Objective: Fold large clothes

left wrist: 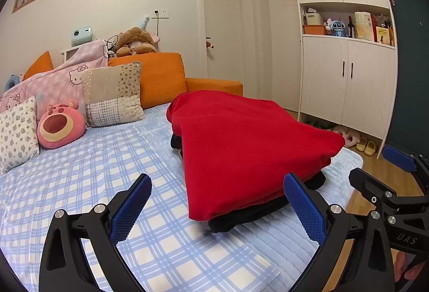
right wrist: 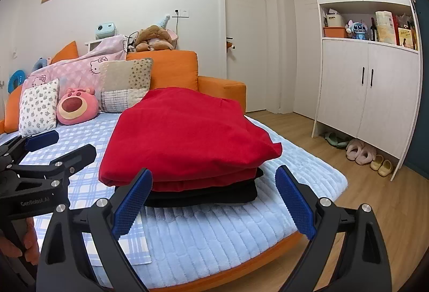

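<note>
The folded red garment [right wrist: 187,139] lies lengthwise toward the sofa back [right wrist: 174,69], both tools [left wrist: 217,201] [right wrist: 213,194] spread wide, empty.

Bare checked sheet [left wrist: 88,184] lies left of the folded red garment [left wrist: 241,147] (cushions [left wrist: 112,96] crowd the back).

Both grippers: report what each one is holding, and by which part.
Nothing is held. The left gripper and the right gripper both stand open, short of the folded red garment, which lies on a black garment.
</note>
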